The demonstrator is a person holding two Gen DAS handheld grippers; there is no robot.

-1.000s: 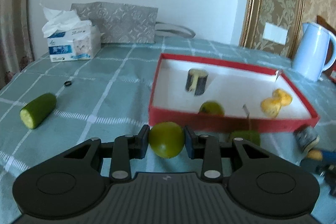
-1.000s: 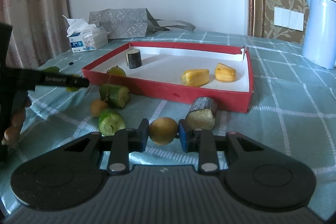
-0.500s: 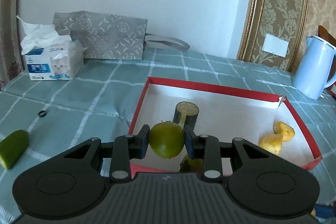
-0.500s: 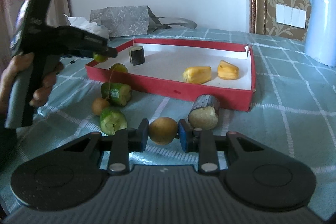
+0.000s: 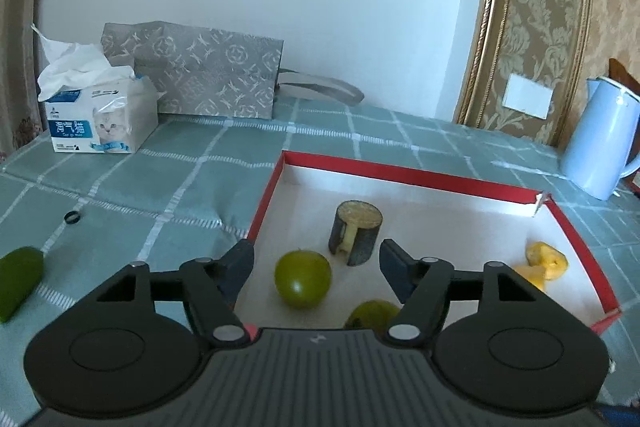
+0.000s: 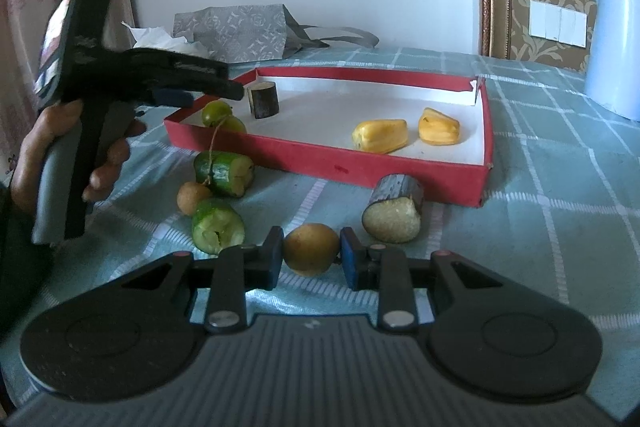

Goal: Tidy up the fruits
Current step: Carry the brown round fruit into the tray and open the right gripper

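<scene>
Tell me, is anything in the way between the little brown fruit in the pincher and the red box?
Partly. The right gripper holds the brown fruit. A dark-skinned chunk lies ahead to its right, before the red box. Straight ahead shows only bare tablecloth and the box wall.

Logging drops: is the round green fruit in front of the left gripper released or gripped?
Released. The left gripper has just opened; its pads stand clear of the green fruit, which is inside the red tray.
</scene>
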